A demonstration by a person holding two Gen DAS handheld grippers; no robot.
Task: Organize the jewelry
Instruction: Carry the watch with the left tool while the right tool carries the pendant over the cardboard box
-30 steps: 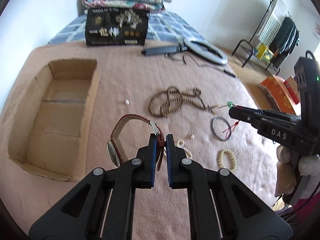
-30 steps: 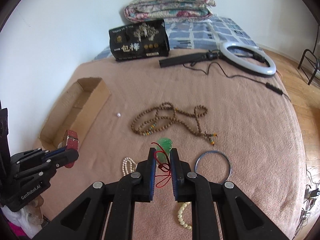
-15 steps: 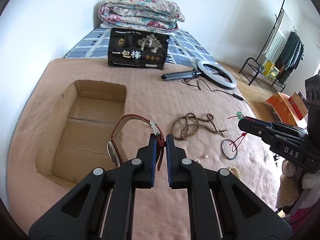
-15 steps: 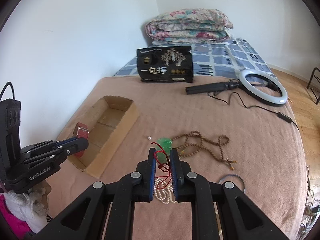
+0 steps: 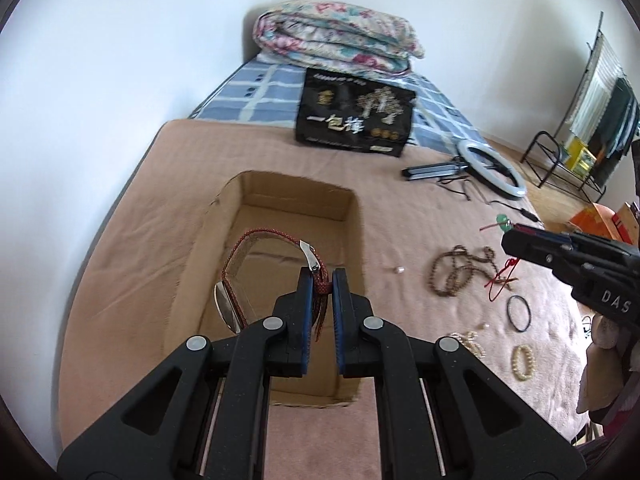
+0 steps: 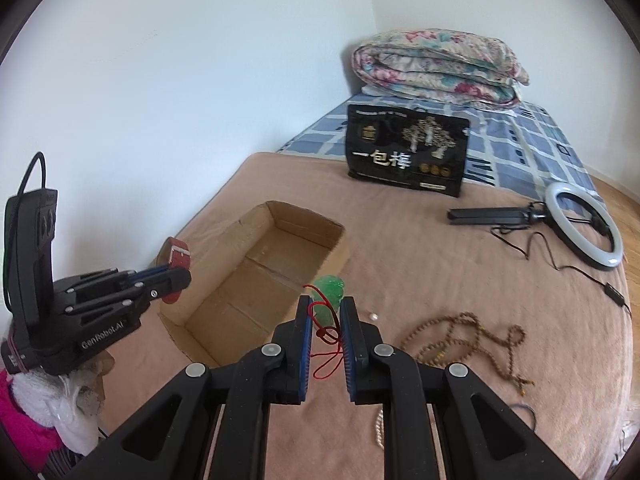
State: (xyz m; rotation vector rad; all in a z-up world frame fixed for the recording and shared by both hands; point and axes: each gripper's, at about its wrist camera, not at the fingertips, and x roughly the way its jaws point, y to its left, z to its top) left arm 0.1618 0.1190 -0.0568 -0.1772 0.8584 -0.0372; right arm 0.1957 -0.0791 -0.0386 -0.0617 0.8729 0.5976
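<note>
Left wrist: watch [image 5: 276,276] now over box [image 5: 344,216].

The left gripper [image 5: 322,286] with the red watch [image 5: 240,276] now sits in front of the open cardboard box [image 5: 224,216] in the middle of the left wrist view; a second ago the box was far off at the left edge. The brown bead necklace [image 5: 460,272] and the black ring [image 5: 519,313] slide to the right side of that frame (they looked close to the middle before). In the right wrist view the right gripper [image 6: 325,314] with the green pendant [image 6: 329,294] now sits just right of the box; before, it was over the beads [image 6: 460,344], which now lie at the lower right.
</note>
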